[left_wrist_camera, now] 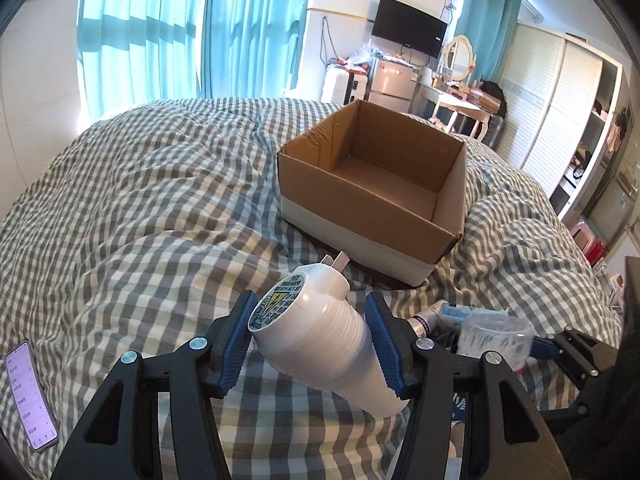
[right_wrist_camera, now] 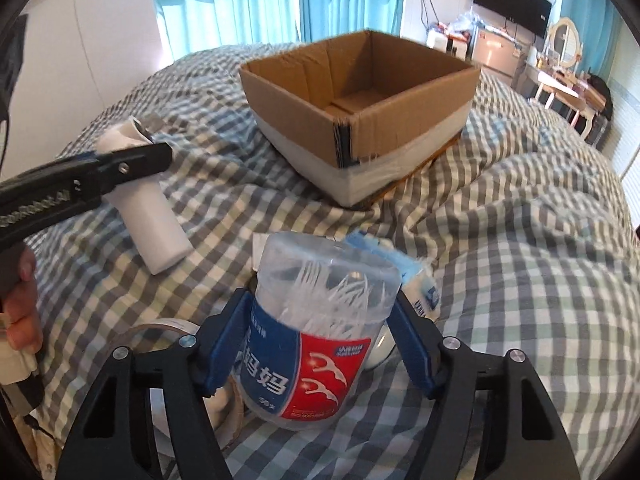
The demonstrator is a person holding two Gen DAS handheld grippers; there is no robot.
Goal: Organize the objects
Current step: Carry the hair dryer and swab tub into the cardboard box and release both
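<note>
My left gripper (left_wrist_camera: 310,312) is shut on a white plug-in device (left_wrist_camera: 320,332) with a yellow warning label and metal prongs, held above the checked duvet. From the right wrist view the same device (right_wrist_camera: 148,216) hangs at the left in the left gripper (right_wrist_camera: 128,164). My right gripper (right_wrist_camera: 322,304) has its blue pads against both sides of a clear jar of floss picks (right_wrist_camera: 316,320) with a blue and red label. An open cardboard box (left_wrist_camera: 352,216) stands on the bed beyond both grippers, and what I can see of its inside (right_wrist_camera: 296,120) holds nothing.
A lit phone (left_wrist_camera: 30,396) lies at the duvet's left edge. A tape roll (right_wrist_camera: 168,328), a blue-white packet (right_wrist_camera: 420,284) and small tubes (left_wrist_camera: 444,314) lie around the jar. A hand (right_wrist_camera: 24,308) grips the left tool. A desk and fridge stand behind the bed.
</note>
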